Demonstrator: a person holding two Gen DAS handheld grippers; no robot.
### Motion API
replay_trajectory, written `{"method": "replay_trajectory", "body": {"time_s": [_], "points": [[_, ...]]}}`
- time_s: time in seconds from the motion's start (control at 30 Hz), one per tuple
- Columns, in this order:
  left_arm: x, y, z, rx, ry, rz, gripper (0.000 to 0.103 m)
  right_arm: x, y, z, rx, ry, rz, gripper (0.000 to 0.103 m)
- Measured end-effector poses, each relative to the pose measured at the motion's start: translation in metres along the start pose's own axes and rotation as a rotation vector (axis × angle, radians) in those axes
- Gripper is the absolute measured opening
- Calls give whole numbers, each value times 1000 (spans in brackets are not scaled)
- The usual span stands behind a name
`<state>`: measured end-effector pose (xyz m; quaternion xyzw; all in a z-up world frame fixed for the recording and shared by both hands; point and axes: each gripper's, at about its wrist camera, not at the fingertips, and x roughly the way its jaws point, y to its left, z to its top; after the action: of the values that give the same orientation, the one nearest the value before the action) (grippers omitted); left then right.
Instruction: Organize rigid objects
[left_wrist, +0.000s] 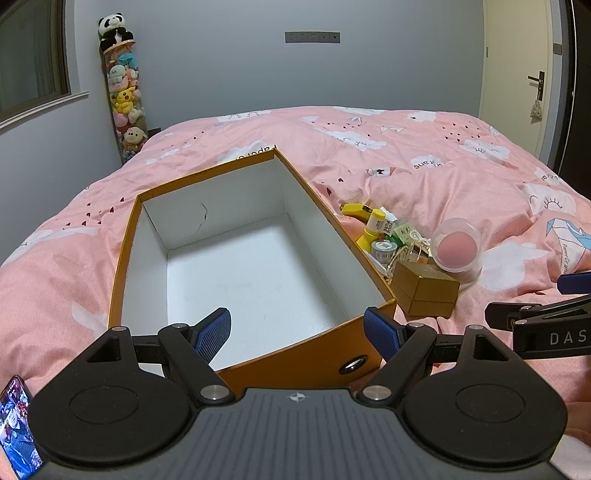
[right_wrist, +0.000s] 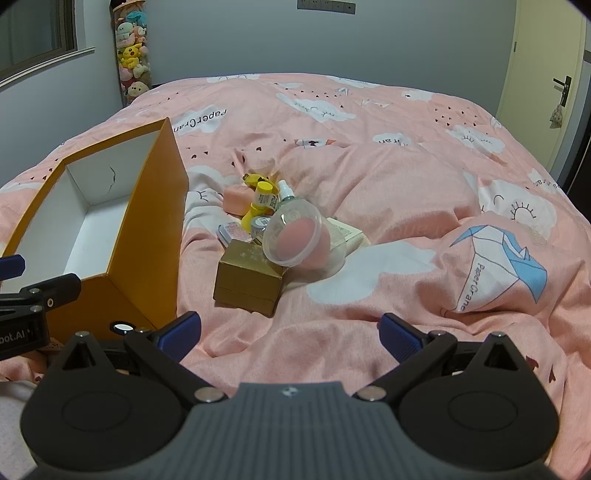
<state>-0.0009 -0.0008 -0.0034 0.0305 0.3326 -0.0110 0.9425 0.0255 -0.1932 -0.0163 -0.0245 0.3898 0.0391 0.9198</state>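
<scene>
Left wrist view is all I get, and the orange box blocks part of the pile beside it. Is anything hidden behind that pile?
Observer: Yes. A pink case lies at the pile's far left, by the yellow bottle.
Operator: Anything behind the clear dome with the pink sponge?
Observer: A pale flat carton pokes out from behind the dome.
Operator: Is the other gripper holding something?
Observer: No. The right gripper is open over bare bedspread, short of the gold box.
</scene>
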Motion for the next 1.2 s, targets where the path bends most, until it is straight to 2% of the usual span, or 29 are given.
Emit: {"method": "replay_trajectory", "body": {"time_s": [1.2], "points": [[0,0,-1,8,3,-10,96,3,-2,-3,23,18,7,101]]}}
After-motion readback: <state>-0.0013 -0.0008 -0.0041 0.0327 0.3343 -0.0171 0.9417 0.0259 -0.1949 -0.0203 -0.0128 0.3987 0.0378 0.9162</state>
